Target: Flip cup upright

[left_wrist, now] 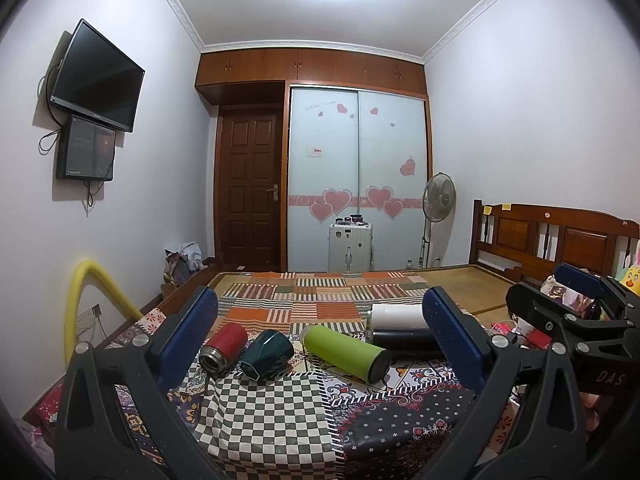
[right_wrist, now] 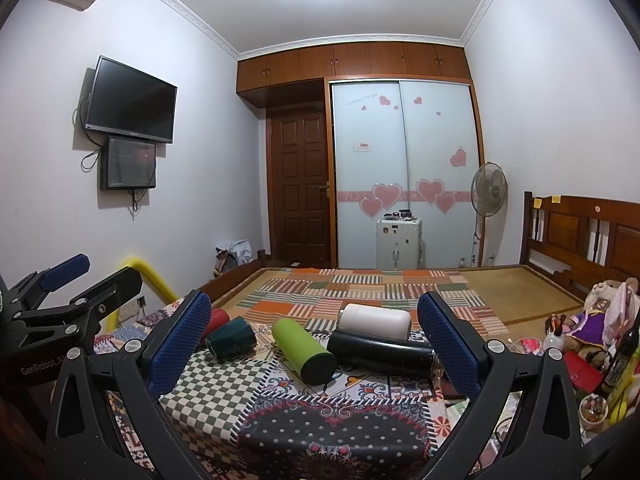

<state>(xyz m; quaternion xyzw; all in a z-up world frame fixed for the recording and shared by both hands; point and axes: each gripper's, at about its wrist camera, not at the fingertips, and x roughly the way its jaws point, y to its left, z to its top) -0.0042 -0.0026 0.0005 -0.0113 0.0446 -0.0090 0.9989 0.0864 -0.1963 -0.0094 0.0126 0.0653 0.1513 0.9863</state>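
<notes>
Left claw (left_wrist: 320,336): fingers wide apart, holding nothing, hovering above the near edge of the bed (left_wrist: 472,280). Right claw (right_wrist: 314,340): likewise spread and empty, beside the left one at about the same height.

Five vessels lie on their sides on the patchwork cover (left_wrist: 280,412), in a loose row near the near edge, ahead of and below both claws. From the left edge inward: red cup (left_wrist: 225,348), steel mouth facing the claws; dark green cup (left_wrist: 267,355), touching it or nearly; lime green bottle (left_wrist: 345,353), long axis running diagonally toward the near right; black flask (left_wrist: 404,342) and white flask (left_wrist: 398,316), long axes across the bed.

Judgement: which vessel is the target cannot be told. The red and dark green cups lie toward the left claw; the black and white flasks suit the right.
</notes>
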